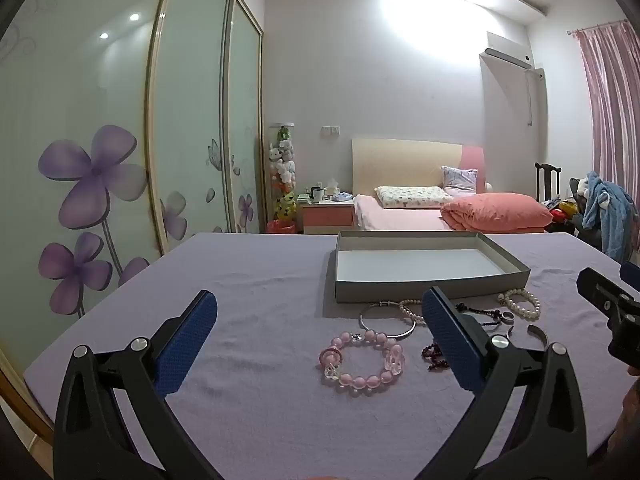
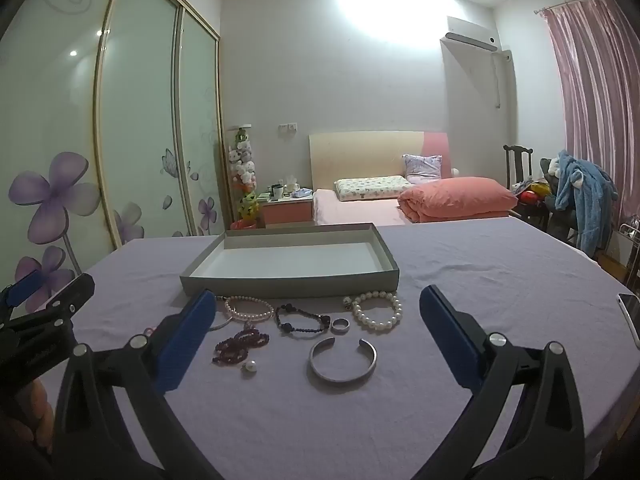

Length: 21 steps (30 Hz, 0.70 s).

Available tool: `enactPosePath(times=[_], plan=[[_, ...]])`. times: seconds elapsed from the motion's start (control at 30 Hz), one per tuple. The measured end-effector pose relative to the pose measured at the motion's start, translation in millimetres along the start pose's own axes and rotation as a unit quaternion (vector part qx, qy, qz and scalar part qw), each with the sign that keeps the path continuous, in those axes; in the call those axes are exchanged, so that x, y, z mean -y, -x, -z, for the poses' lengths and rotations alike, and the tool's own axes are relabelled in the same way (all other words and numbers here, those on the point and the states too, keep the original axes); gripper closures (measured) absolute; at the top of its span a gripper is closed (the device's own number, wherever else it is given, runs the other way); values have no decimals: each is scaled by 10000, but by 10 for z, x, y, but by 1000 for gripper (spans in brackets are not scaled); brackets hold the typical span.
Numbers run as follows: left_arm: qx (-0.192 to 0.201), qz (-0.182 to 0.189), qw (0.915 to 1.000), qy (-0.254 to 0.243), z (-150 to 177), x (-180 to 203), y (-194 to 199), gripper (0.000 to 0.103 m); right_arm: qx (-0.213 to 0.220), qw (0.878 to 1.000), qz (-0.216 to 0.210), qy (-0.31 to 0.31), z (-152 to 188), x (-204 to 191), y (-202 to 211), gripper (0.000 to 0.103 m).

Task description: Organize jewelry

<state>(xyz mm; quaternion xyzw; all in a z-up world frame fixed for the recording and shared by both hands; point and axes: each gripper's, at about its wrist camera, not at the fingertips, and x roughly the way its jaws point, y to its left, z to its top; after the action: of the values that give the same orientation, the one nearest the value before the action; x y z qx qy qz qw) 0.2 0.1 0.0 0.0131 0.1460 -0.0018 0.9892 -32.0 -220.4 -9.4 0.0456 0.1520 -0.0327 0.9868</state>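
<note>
An empty grey shallow box (image 1: 420,290) (image 2: 288,286) stands on the lilac-covered table. Jewelry lies loose in front of it. In the left wrist view a pink bead bracelet (image 1: 360,360) and a silver hoop (image 1: 386,320) lie between the wide-open fingers of my left gripper (image 1: 320,298). In the right wrist view a silver cuff (image 2: 342,360), a pearl bracelet (image 2: 378,310), a ring (image 2: 341,325), a dark bead bracelet (image 2: 300,320), dark red beads (image 2: 240,344) and a lone pearl (image 2: 251,367) lie ahead of my open right gripper (image 2: 318,300). Both grippers hover above the cloth and hold nothing.
A phone (image 2: 630,312) lies at the table's right edge. Each gripper shows at the other view's side: right gripper (image 1: 612,280), left gripper (image 2: 50,290). Beyond the table are a bed (image 1: 440,212), a glass-door wardrobe (image 1: 120,140) and a chair with a blue garment (image 2: 580,200).
</note>
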Motion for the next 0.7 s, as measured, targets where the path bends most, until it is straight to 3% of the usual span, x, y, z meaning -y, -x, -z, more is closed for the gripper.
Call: enactPosePath(times=[0.7], plan=[[5,3,10000,-1,0,0,1,2,-42,10000,10,14,2,-3,-1,4]])
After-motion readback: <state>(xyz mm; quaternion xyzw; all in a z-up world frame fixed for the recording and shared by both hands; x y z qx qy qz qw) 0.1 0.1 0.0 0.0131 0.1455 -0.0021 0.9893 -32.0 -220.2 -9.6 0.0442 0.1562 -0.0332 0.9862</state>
